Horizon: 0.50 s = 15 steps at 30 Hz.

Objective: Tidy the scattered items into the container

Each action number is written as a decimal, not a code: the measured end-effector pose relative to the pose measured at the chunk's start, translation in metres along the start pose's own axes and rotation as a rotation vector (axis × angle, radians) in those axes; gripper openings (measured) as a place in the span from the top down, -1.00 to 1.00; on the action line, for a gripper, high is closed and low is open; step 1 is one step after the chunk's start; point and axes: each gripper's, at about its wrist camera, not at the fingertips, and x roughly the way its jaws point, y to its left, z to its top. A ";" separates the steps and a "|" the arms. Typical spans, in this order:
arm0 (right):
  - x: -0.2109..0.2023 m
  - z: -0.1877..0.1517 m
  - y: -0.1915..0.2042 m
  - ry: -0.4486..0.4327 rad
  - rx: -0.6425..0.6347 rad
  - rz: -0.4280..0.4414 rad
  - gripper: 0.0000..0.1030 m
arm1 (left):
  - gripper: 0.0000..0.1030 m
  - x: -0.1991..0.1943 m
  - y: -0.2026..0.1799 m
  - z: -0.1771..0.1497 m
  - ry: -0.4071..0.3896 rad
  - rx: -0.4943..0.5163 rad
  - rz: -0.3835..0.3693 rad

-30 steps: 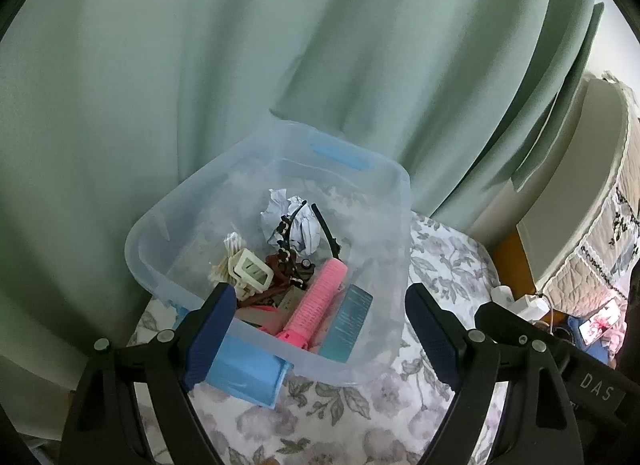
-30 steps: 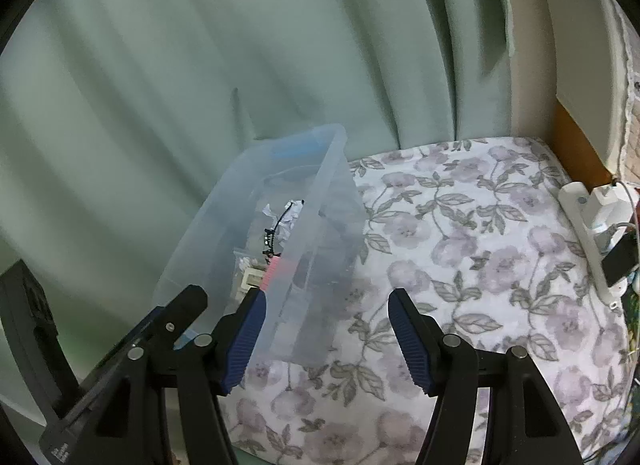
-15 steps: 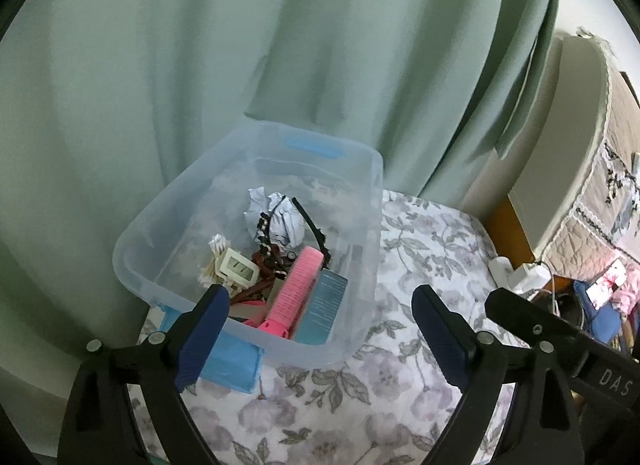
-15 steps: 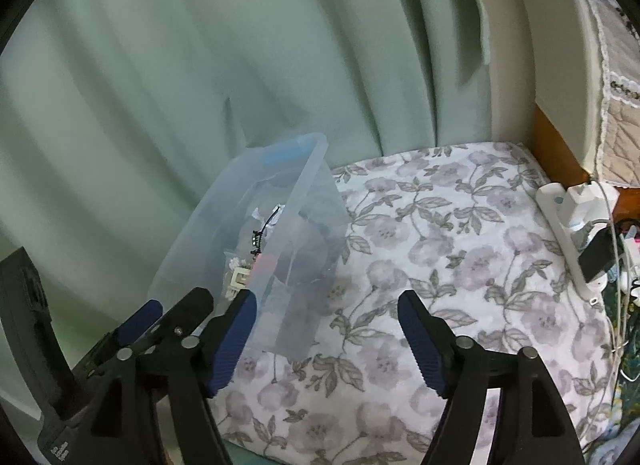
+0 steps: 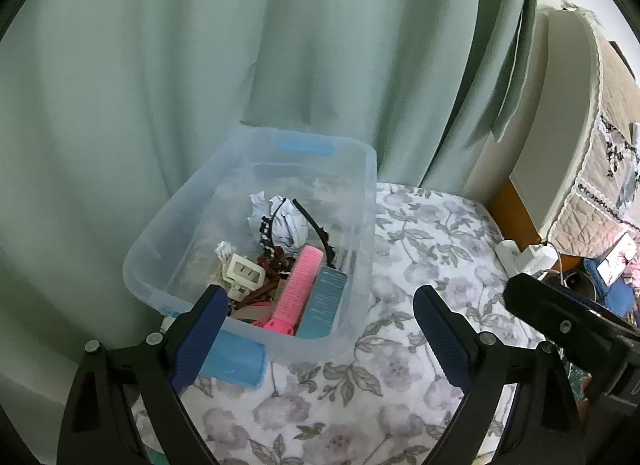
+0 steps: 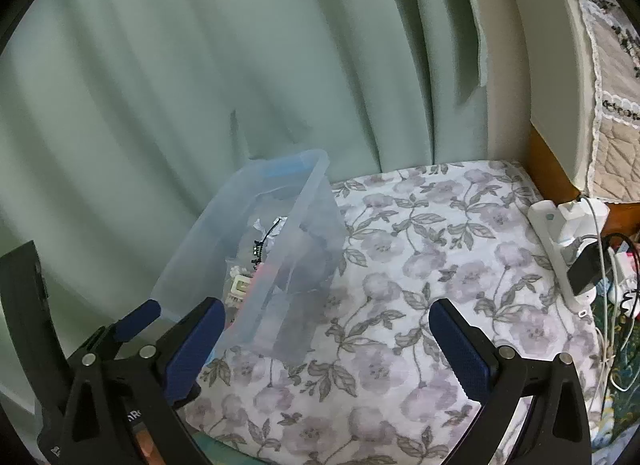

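Clear container (image 5: 370, 169) sits on the floral cloth (image 5: 420, 249) against the curtain (image 5: 200, 45), long axis running away from both cameras; pink roller (image 5: 298, 289), teal box (image 5: 326, 301) and crumpled paper (image 5: 286, 221) lie inside. Left gripper (image 5: 320, 329), jaws apart and empty, is nearer, its near rim just ahead between the jaws. Right gripper (image 6: 326, 345), jaws opening and empty, has the container ahead-left. No loose items visible on the cloth.

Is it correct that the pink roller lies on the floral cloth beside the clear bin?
Not quite. The pink roller lies inside the clear bin, next to a teal box, not on the floral cloth. The left wrist view shows this.
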 end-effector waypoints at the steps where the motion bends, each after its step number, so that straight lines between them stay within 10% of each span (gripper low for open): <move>1: -0.001 0.000 0.000 0.000 0.000 -0.007 -1.00 | -0.83 0.001 0.001 0.000 0.003 -0.002 0.009; 15: 0.000 -0.005 0.011 0.032 -0.035 -0.018 -1.00 | -0.83 -0.006 0.010 -0.001 -0.009 -0.033 0.038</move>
